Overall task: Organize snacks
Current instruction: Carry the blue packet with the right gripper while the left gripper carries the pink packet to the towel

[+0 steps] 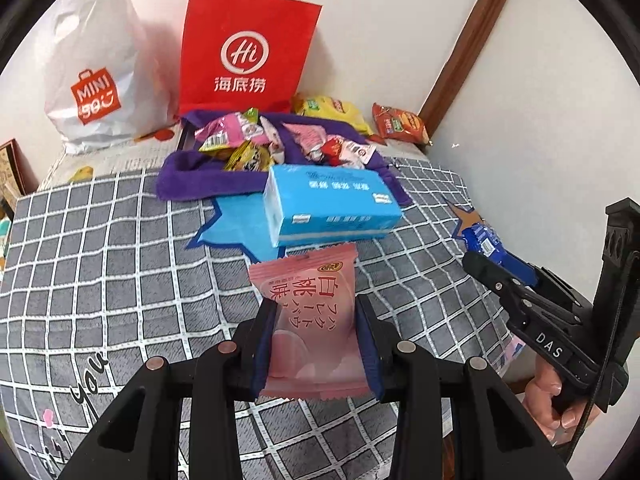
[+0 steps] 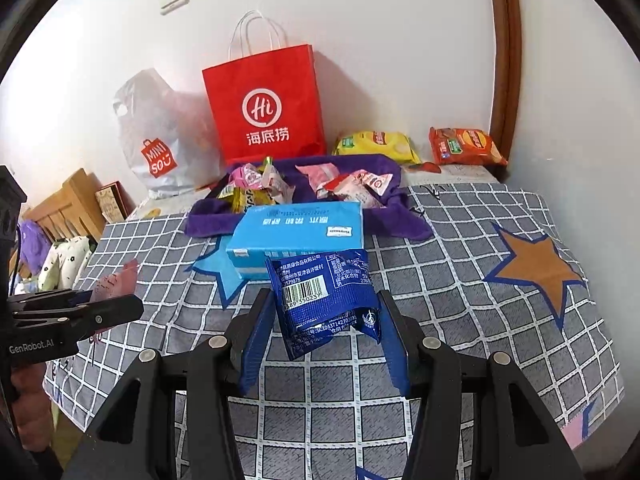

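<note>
Snacks here are light, crinkly foil packs, so they'll flex and slip rather than break. The pink packet [image 1: 308,320] is pinched by its sides in the left gripper [image 1: 316,344], the blue packet [image 2: 326,300] likewise in the right gripper [image 2: 322,336], both above the checked cloth [image 1: 100,240]. I'd grab mid-body, not the flimsy sealed edges.
</note>
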{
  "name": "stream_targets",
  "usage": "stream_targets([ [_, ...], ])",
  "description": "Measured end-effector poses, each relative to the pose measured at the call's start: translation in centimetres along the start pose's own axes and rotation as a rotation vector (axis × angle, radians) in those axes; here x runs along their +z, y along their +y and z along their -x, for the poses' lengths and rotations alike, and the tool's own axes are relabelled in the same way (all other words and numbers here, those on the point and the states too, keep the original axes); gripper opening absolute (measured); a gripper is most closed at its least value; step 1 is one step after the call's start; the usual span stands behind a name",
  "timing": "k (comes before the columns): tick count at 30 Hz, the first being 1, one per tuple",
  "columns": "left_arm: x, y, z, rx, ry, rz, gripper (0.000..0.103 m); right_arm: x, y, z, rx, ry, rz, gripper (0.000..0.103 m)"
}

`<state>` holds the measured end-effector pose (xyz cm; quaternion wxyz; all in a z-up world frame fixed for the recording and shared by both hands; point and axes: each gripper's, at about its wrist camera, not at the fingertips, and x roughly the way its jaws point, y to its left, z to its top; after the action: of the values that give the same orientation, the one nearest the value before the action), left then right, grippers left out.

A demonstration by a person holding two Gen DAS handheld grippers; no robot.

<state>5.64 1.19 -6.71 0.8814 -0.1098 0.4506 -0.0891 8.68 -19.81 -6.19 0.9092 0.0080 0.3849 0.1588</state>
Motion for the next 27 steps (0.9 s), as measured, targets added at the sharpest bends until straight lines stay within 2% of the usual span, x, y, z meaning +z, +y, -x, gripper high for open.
stream_targets([
  [8,2.3,-1.0,0.1,-0.013,-0.022,-0.009,0.036,1.8,-0.2,0.6,0.006,-0.026,0.008,0.051],
  [21,8.7,-0.4,-0.8,-0.039,-0.056,0.014,0.036,8.2,-1.1,-0.9,-0.002,-0.039,0.027,0.051],
  [27,11.1,0.3,-1.8,-0.026,-0.062,0.018,0.036,10.7,-1.0,-2.5,0.015,-0.052,0.036,0.051],
])
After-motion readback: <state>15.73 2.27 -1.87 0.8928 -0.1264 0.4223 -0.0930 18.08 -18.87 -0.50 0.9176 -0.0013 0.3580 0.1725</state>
